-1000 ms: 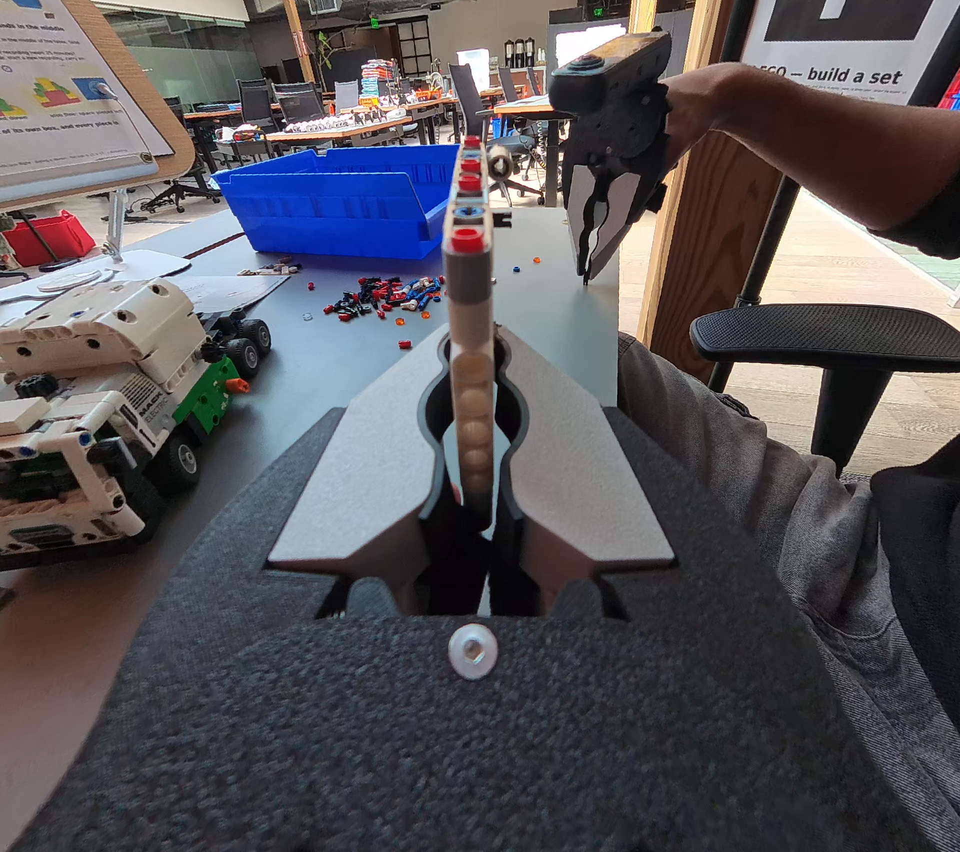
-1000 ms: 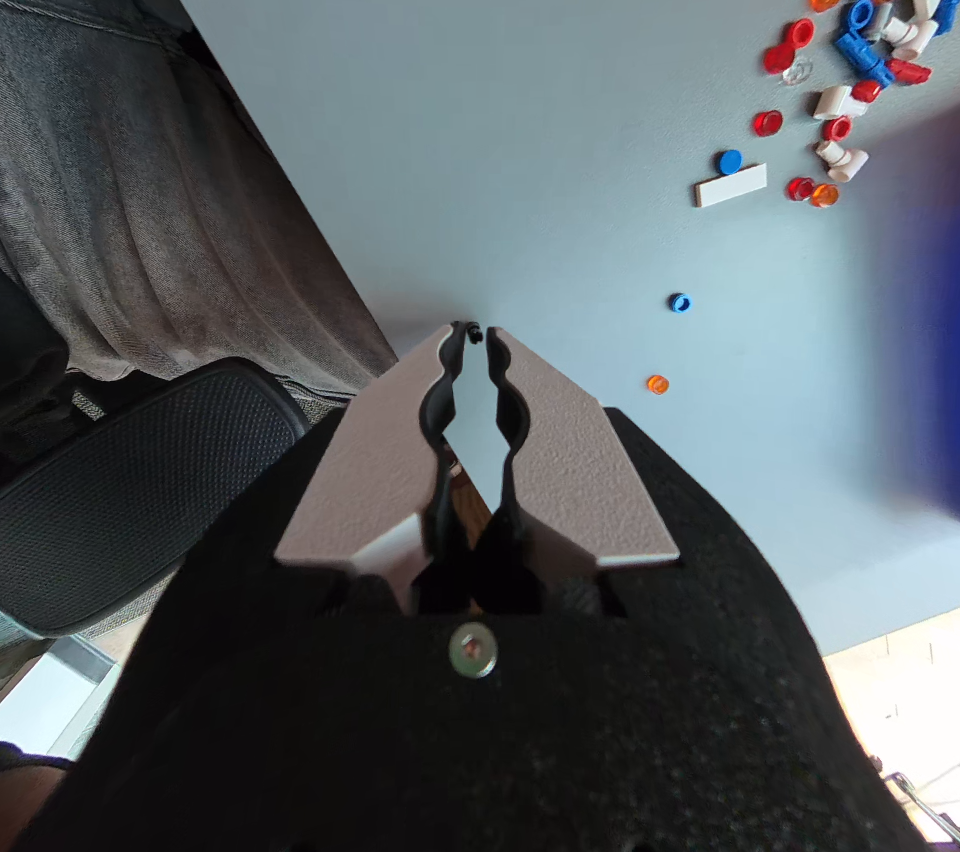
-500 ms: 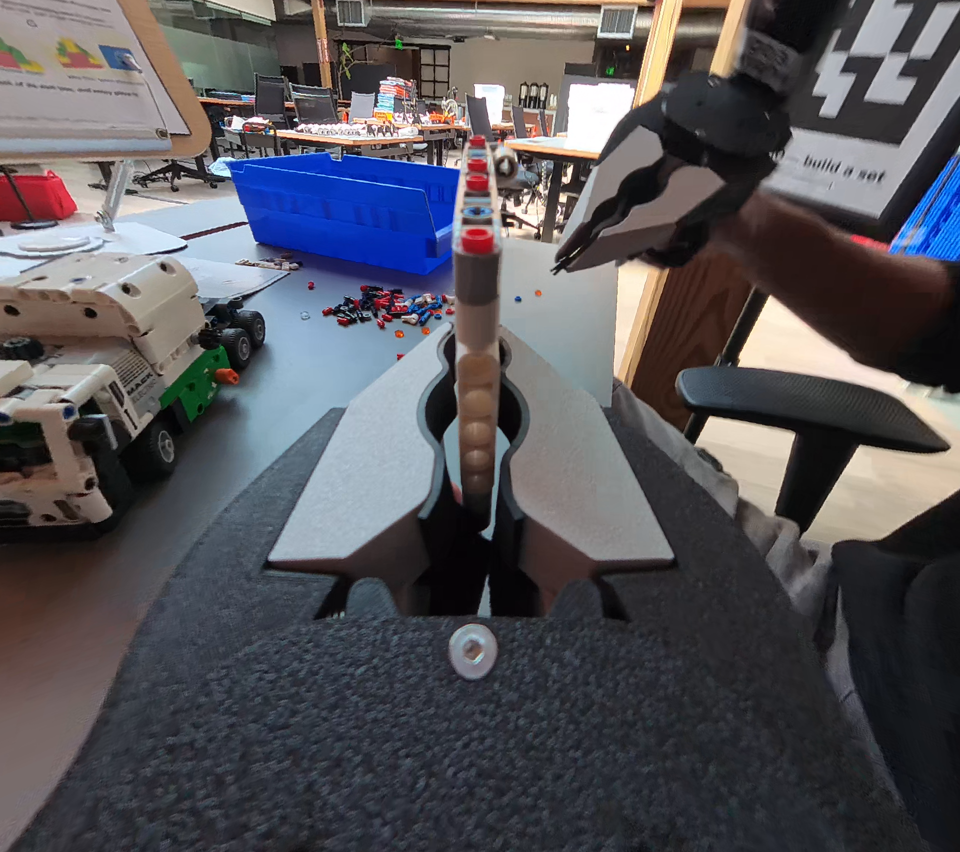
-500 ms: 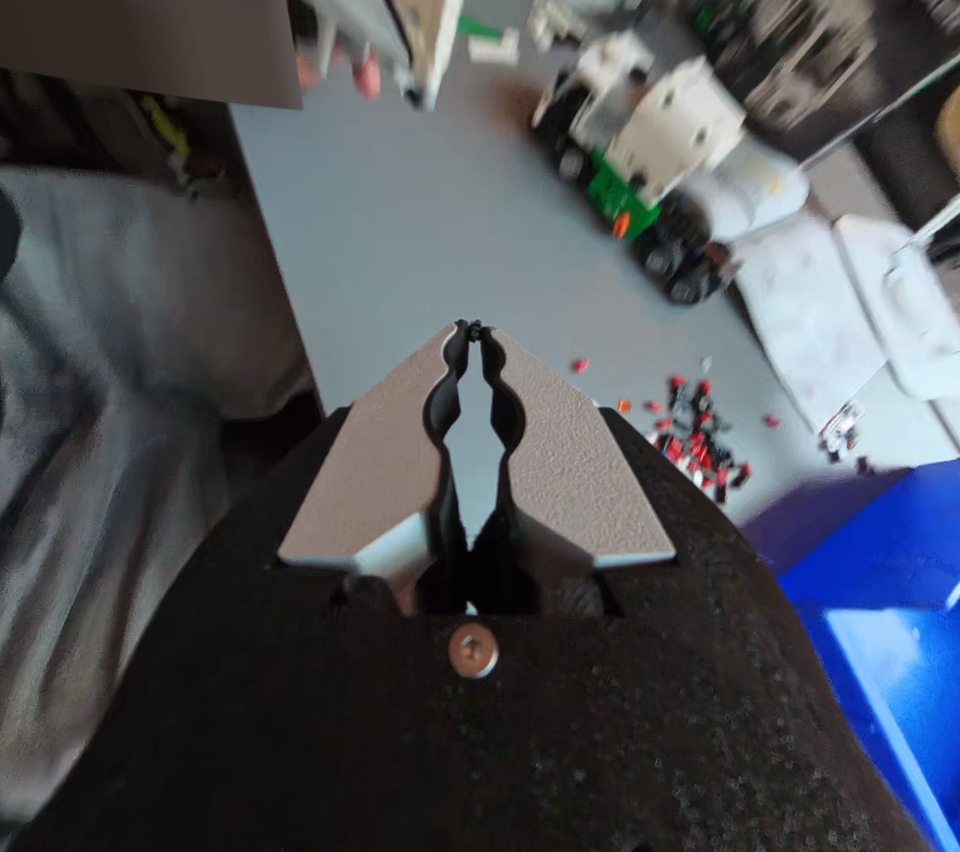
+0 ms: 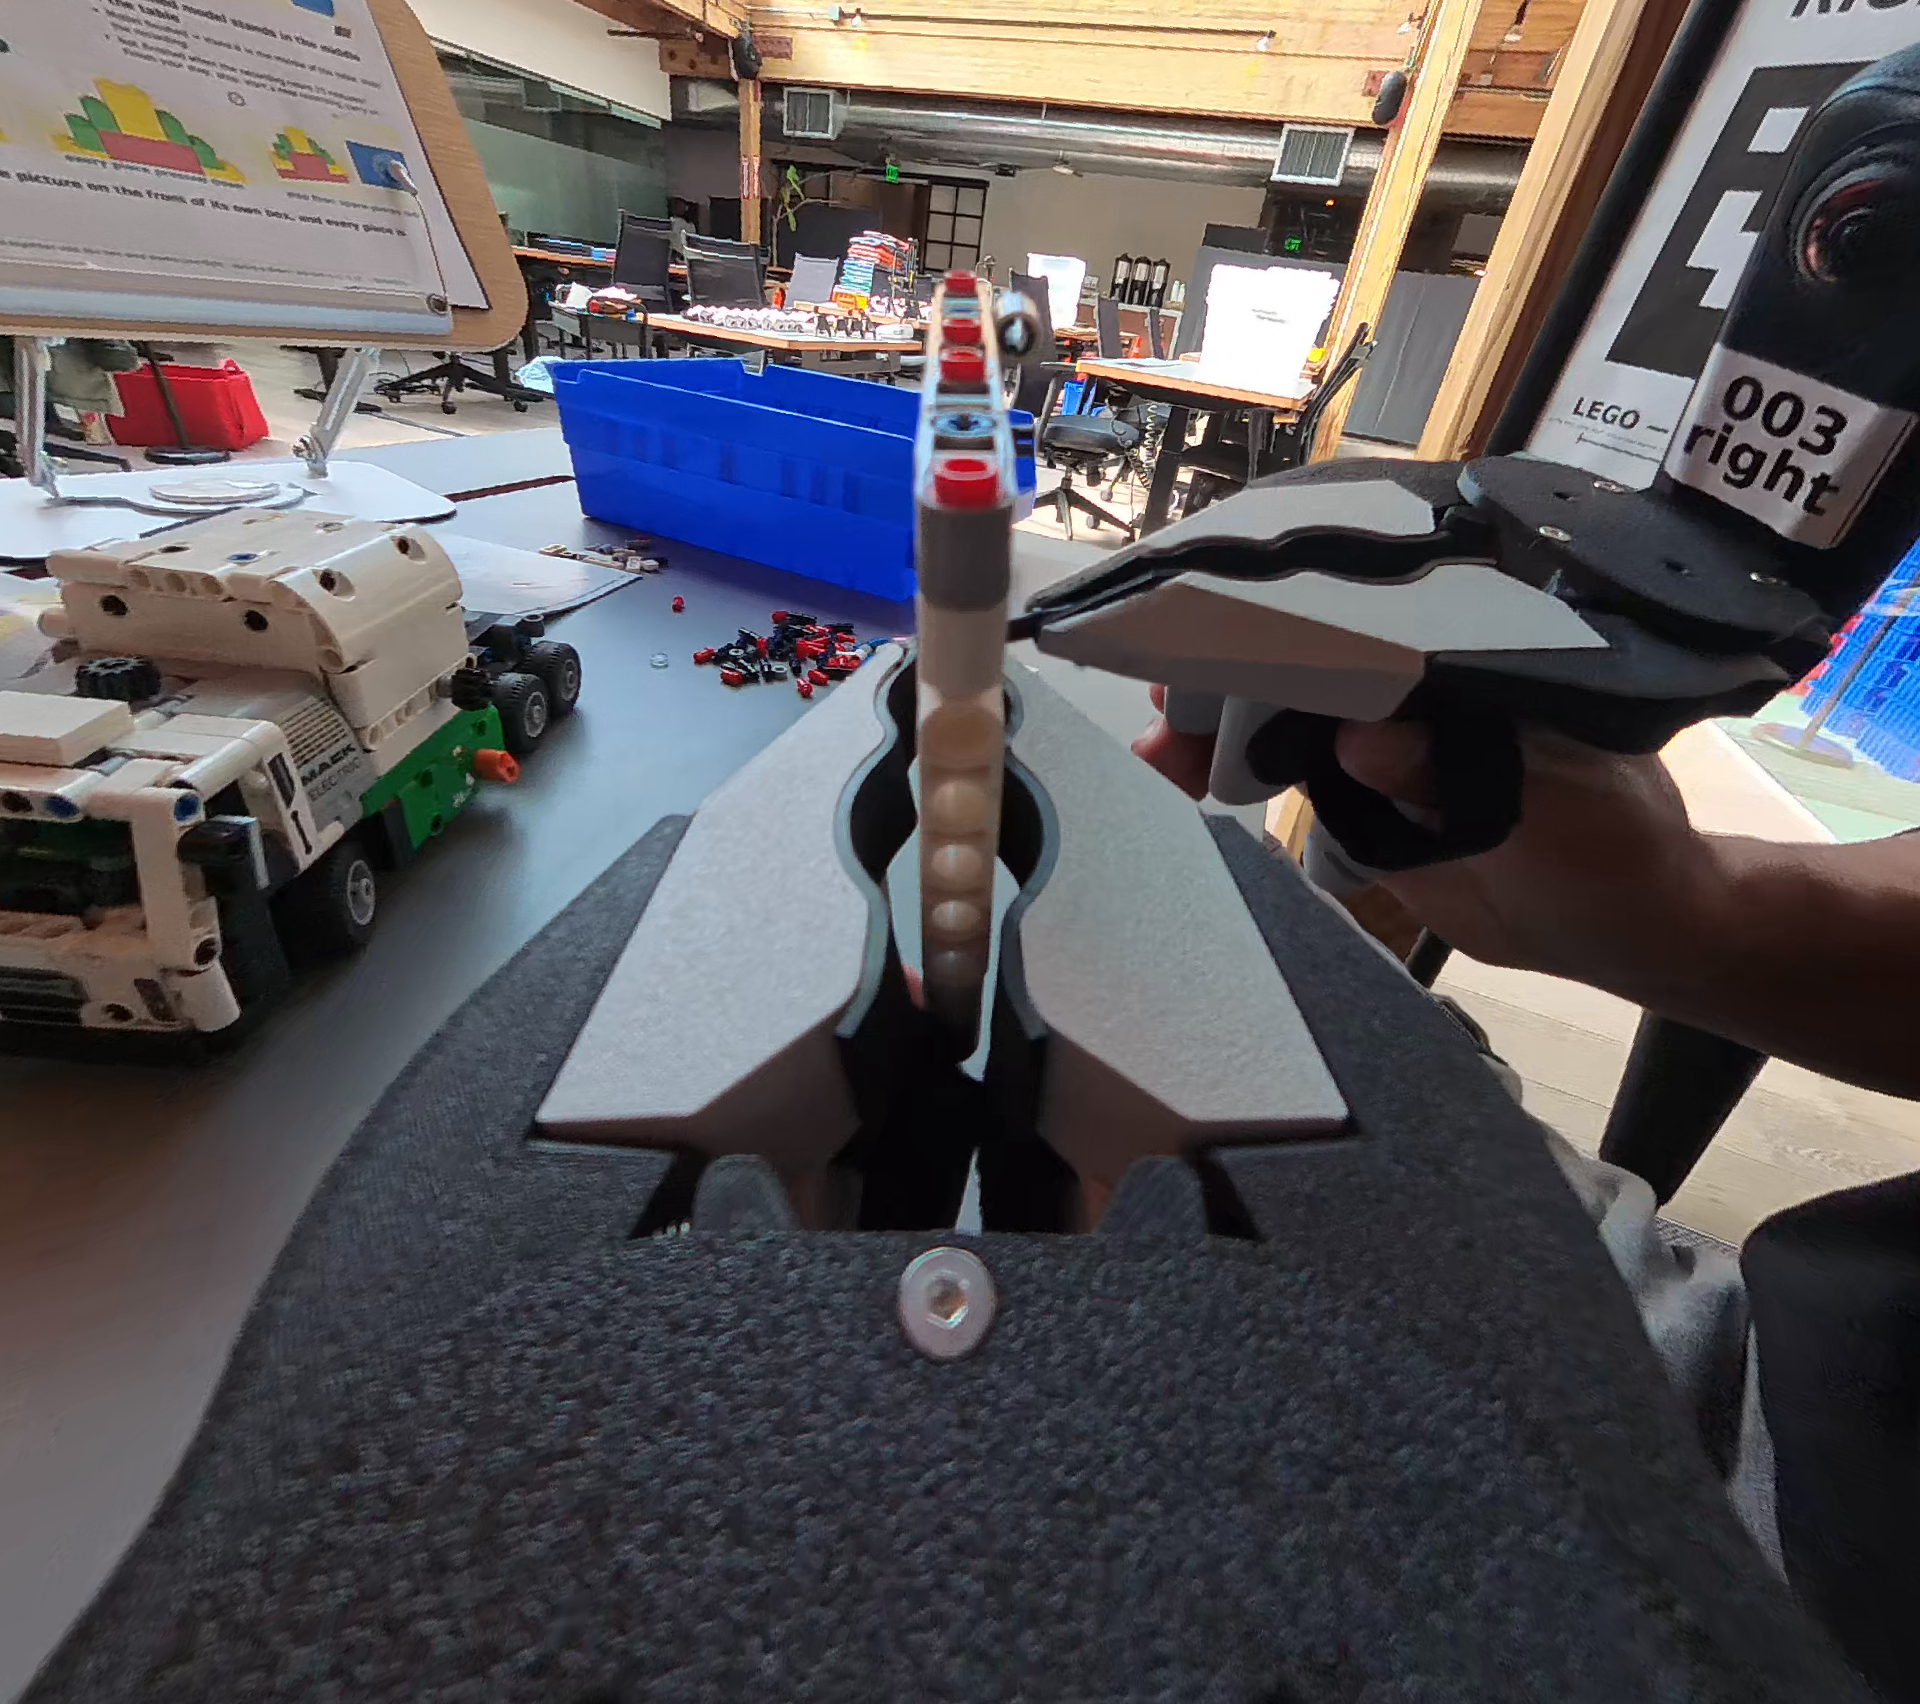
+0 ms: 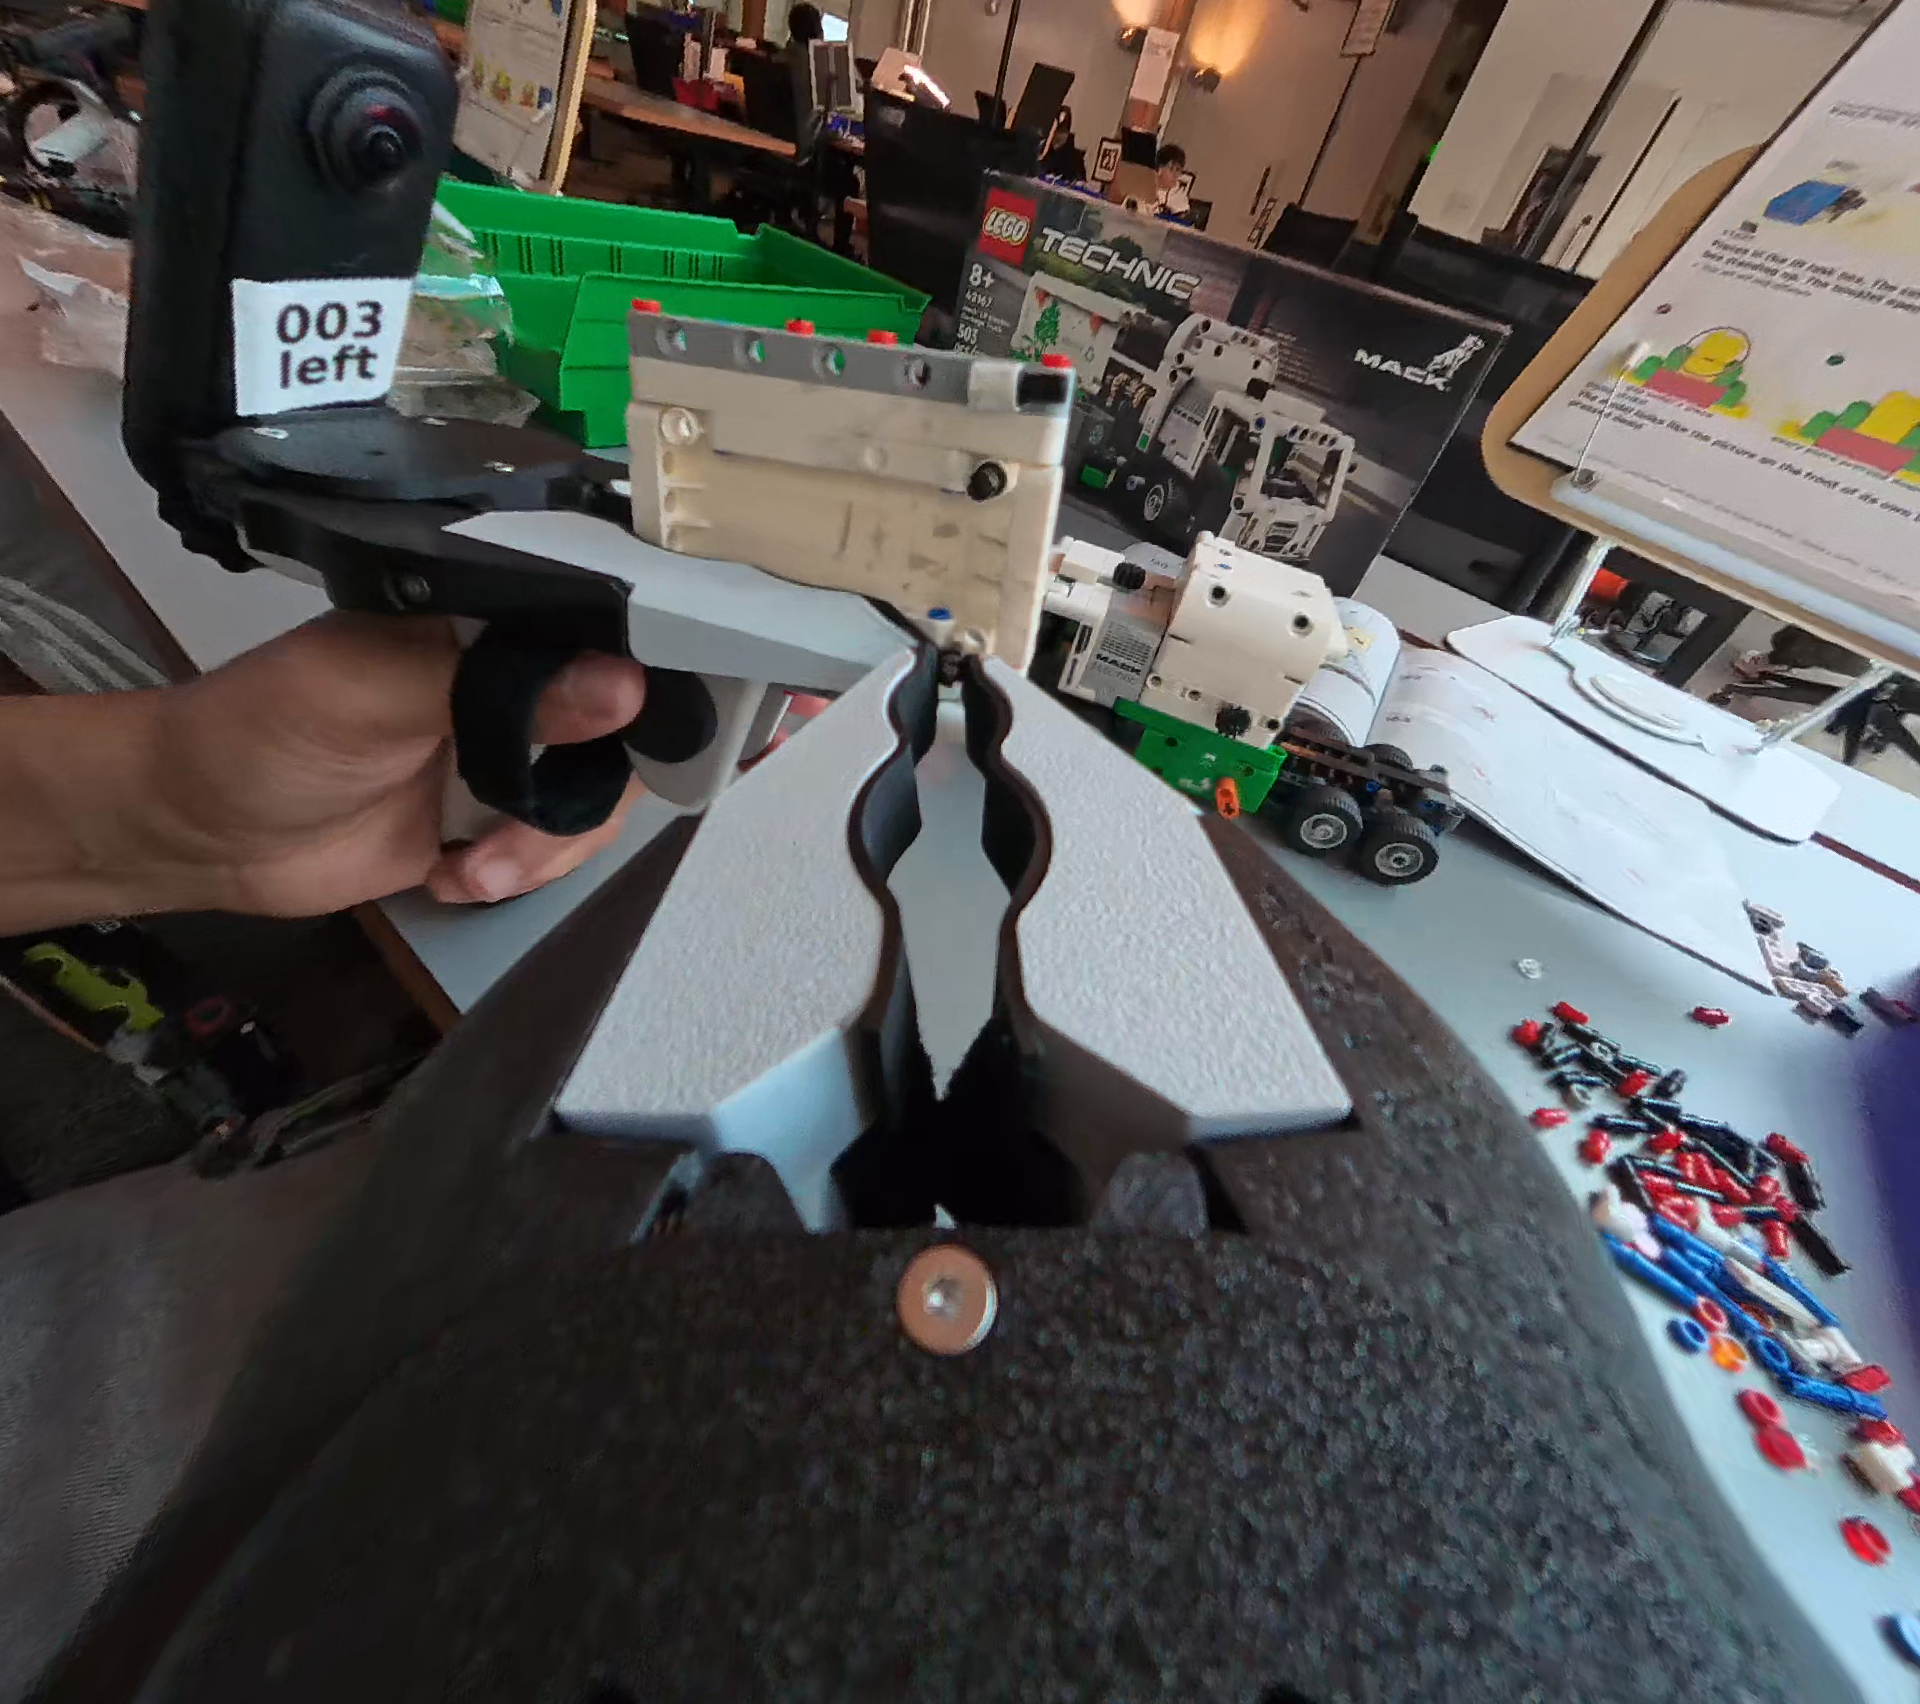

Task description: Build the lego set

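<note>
A: Two hand-held grippers are meeting above the table [image 5: 644,781]: the left hand-held gripper [image 5: 961,698] is clamping the white panel assembly [image 6: 847,475] edge-on.

B: The right hand-held gripper [image 6: 940,667] is pinching a tiny black pin [image 6: 948,665] at its corner. Light, rigid, probably pops apart; grip the solid edge.

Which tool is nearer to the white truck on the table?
Left. The left tool holds the white panel up beside the white truck; the right tool points in from the panel's far side.
</note>
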Tool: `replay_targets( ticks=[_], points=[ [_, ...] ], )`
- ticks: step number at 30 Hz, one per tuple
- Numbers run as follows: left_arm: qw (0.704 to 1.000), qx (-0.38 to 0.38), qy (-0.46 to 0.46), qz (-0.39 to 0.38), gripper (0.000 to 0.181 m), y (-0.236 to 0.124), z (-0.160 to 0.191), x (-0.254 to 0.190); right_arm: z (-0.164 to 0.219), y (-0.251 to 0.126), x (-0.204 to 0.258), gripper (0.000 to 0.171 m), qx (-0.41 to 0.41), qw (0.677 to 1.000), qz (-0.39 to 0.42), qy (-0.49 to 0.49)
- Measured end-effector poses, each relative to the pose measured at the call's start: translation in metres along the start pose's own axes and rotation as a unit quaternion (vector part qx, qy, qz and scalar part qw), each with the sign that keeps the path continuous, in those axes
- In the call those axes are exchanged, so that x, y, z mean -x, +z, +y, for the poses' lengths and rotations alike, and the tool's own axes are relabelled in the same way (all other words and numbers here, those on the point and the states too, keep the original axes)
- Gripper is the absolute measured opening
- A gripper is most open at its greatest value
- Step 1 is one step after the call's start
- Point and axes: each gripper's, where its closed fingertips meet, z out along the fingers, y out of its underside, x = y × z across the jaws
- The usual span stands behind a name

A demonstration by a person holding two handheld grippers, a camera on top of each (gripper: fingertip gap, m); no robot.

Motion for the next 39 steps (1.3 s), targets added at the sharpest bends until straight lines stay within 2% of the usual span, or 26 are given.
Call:
replay_targets(
  ticks=[6, 13, 20, 30, 34, 39],
  points=[
    [1.000, 0.005, -0.008, -0.002, 0.006, 0.0013, 0.0013, 0.0023, 0.0029, 0.0061, -0.0030, 0.004, 0.008, 0.999, 0.016, 0.028],
    [0.999, 0.004, 0.040, -0.035, 0.006, 0.0029, 0.0016, 0.0019, 0.0016, 0.0036, -0.0056, 0.003, -0.012, 0.998, 0.042, 0.037],
    [0.998, 0.006, 0.043, -0.042, 0.005, 0.0035, 0.0021, 0.0027, 0.0037, 0.0048, -0.0075, 0.003, -0.022, 0.997, 0.050, 0.047],
    [0.994, 0.005, 0.091, -0.060, 0.006, 0.0016, 0.0022, 0.0028, 0.0013, 0.0071, -0.0065, 0.003, -0.018, 0.997, 0.037, 0.072],
    [0.997, -0.001, 0.060, -0.041, 0.007, 0.0025, 0.0010, -0.0007, 0.0038, 0.0074, -0.0062, 0.003, -0.019, 0.995, 0.032, 0.094],
    [0.997, 0.007, 0.063, -0.054, 0.007, 0.0048, 0.0030, 0.0022, 0.0067, 0.0090, -0.0086, 0.003, -0.019, 0.993, 0.019, 0.118]
  ],
)
